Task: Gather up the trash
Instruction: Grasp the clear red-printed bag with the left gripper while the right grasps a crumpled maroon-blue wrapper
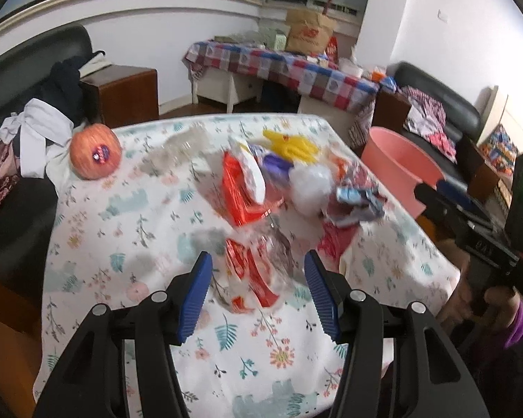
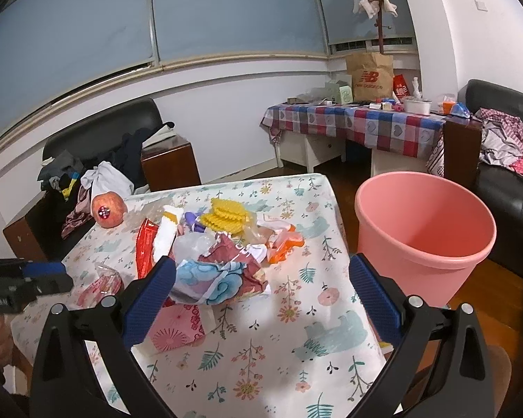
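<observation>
Right wrist view: floral-cloth tabletop, round pink plastic bin on the floor just beside its right edge. Heap of crumpled wrappers mid-tabletop, red-orange apple at far left corner. Right tool spread wide, empty, near the heap. Left tool also apart, straddling a red-and-clear plastic wrapper, not gripping.

Indoor light, even and moderately bright; soft shadows only. Left wrist view: motion blur smears the trash pile and the floral tablecloth around it. Right wrist view: sharper, pile legible. Both views: strong fisheye bending above the pile, black vignette corners.
</observation>
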The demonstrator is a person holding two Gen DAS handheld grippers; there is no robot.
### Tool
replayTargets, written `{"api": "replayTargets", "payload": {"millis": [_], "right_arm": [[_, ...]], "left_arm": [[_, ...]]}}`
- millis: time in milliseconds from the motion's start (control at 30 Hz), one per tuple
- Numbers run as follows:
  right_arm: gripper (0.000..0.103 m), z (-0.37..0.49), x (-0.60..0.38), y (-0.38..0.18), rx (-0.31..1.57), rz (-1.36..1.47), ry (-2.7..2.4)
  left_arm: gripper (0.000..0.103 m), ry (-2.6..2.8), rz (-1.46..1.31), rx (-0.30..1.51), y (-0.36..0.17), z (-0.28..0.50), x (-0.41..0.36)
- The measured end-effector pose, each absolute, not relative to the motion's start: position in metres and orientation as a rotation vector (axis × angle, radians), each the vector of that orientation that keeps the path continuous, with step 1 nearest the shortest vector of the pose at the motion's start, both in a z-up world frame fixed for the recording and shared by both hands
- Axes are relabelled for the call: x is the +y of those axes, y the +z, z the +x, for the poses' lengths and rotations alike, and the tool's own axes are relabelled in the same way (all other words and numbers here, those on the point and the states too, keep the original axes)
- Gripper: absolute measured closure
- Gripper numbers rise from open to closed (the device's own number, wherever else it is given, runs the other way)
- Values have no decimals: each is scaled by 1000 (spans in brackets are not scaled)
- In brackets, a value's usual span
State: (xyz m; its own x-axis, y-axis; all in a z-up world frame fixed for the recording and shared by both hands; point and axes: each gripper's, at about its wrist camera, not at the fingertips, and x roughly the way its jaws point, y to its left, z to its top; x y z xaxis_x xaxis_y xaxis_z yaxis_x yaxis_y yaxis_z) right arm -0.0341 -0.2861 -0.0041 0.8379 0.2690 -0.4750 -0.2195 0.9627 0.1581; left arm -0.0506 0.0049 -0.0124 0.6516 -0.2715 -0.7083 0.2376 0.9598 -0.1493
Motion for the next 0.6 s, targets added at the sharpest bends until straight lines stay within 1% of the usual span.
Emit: {"api": "replayTargets", "payload": {"millis": [200,300,333,367,500,533,600], "right_arm": [[3,-33,-285,-7,542,85,297],[3,-29,-286,-10,561,86,319],[3,-28,-287,-11,569,90,327],[3,-26,-288,-12,580,95,339],[11,-17,-290,-17,625,128,400],[13,-16,-290,-17,632,135,411],[17,-10,-290,-18,649,145,440]], "left_arm": [[49,-301,-18,864,-23,-43,-4],[59,-316,12,880,-25,-39,-10],[66,-317,21,888,-26,-37,-12],[75,-319,32,903,-28,-35,-14],[82,-332,36,925,-28,-32,-15],[89,-332,35,923,-26,-32,-15],[89,-331,20,913,-21,-31,-12]]}}
